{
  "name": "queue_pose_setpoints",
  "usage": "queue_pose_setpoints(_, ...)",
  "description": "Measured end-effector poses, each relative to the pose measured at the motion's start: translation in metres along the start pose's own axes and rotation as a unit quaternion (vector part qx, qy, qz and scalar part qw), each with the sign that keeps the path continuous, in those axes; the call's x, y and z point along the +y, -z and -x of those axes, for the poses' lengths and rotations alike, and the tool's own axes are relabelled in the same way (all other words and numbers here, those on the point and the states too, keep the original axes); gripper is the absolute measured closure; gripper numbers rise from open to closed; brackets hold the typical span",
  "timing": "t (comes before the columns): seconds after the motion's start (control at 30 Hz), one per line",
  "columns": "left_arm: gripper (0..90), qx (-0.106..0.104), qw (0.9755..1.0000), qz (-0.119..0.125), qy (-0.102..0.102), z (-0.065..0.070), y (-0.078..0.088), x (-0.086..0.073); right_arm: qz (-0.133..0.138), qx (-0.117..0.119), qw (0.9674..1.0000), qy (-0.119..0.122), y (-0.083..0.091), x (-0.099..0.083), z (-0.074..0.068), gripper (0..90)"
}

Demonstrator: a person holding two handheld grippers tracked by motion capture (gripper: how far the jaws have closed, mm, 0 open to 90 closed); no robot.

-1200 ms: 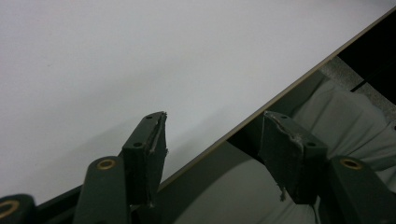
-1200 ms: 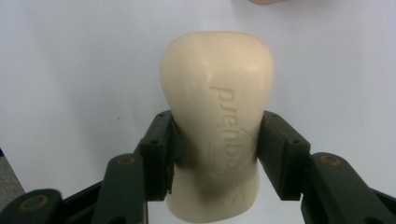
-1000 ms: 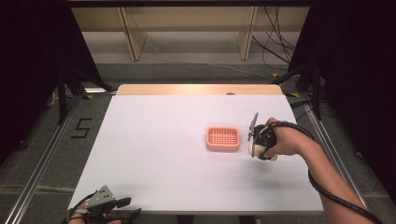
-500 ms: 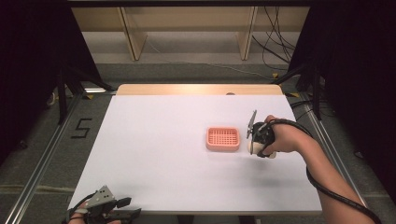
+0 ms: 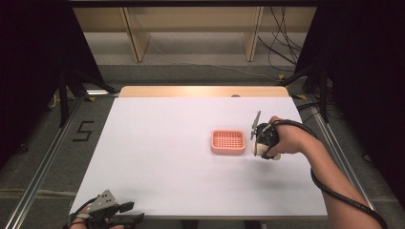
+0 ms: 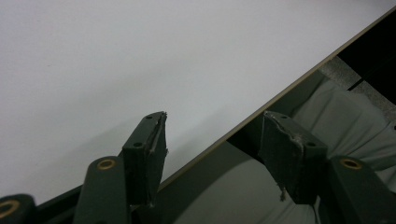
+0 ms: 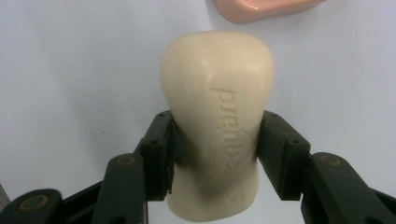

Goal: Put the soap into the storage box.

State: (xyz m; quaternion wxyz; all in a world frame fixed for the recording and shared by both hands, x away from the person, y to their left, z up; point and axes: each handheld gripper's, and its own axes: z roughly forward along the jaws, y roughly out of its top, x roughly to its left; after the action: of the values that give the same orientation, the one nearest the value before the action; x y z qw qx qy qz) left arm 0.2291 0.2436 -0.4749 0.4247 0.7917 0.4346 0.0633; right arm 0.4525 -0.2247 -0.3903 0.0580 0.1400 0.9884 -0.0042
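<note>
While the white table [image 5: 157, 157] takes up most of the room in front of the person, the work sits over on its right half, where a pink slotted soap dish [image 5: 228, 141] lies flat. Just beside the dish, on its right, the right gripper [image 5: 260, 143] holds a cream bar of soap [image 7: 217, 116]; in the right gripper view both black jaws press on the bar's long sides, about halfway down its length, and the rounded far end points toward the dish's pink rim [image 7: 266, 9]. From above, the bar looks low, at or close to the tabletop, though I cannot tell whether it rests on it.

To my eye the step in hand is getting the soap into the dish. Doing it well means lifting the bar high enough to clear the rim, carrying it left until it is centred over the slots, turning it so its long side runs along the dish's long side, and lowering it flat before letting go. Soap is slick, so the grip should stay firm and square.

Down at the near left corner, the left gripper [image 5: 125, 213] idles with its jaws wide apart and nothing between them, straddling the table edge [image 6: 280, 95].

From above, the hand and the gripper's plate cover most of the bar. The embossed lettering [image 7: 229, 135] on it is hard to read, and the dish is cut off in the gripper's view.
</note>
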Motion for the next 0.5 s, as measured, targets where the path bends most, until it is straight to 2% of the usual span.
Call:
queue_pose_setpoints(0.07,40.3,-0.001,1.0,0.0,-0.004,-0.0004,0.0001,0.0001,0.001,-0.002,1.0,0.005,-0.0007,0.0003,0.0013,50.9)
queue_pose_setpoints(0.13,40.3,-0.001,1.0,0.001,-0.004,-0.0003,0.0,0.0001,0.0,0.0,1.0,-0.003,-0.0002,0.0017,0.0007,50.9)
queue_pose_setpoints(0.17,40.2,-0.001,1.0,0.0,-0.004,-0.0003,0.0,0.0001,0.002,-0.001,1.0,0.003,-0.0009,0.0017,0.0019,51.0)
queue_pose_setpoints(0.23,40.3,0.007,0.9998,-0.011,-0.015,-0.002,0.0007,0.0005,-0.001,-0.001,1.0,-0.001,0.0001,0.0032,0.0016,51.0)
queue_pose_setpoints(0.3,40.3,0.007,0.9999,-0.008,-0.013,-0.0017,0.0008,0.0004,0.004,-0.003,1.0,0.009,-0.0009,0.0035,0.0032,50.9)
queue_pose_setpoints(0.37,40.2,0.008,0.9998,-0.009,-0.014,-0.0019,0.0006,0.0004,0.003,-0.007,0.9999,0.008,-0.0003,0.0042,0.0033,50.9)
queue_pose_setpoints(0.4,40.3,0.005,0.9999,-0.007,-0.011,-0.0013,0.0008,0.0004,0.0,-0.002,1.0,0.001,0.0005,0.0054,0.0026,50.9)
queue_pose_setpoints(0.43,40.2,-0.002,1.0,0.001,-0.004,-0.0002,0.0001,0.0001,0.001,-0.003,1.0,0.006,0.0001,0.0057,0.0035,50.9)
queue_pose_setpoints(0.5,40.3,-0.001,1.0,0.001,-0.005,-0.0003,0.0002,0.0001,0.001,-0.008,1.0,0.003,0.0004,0.0065,0.0029,50.9)
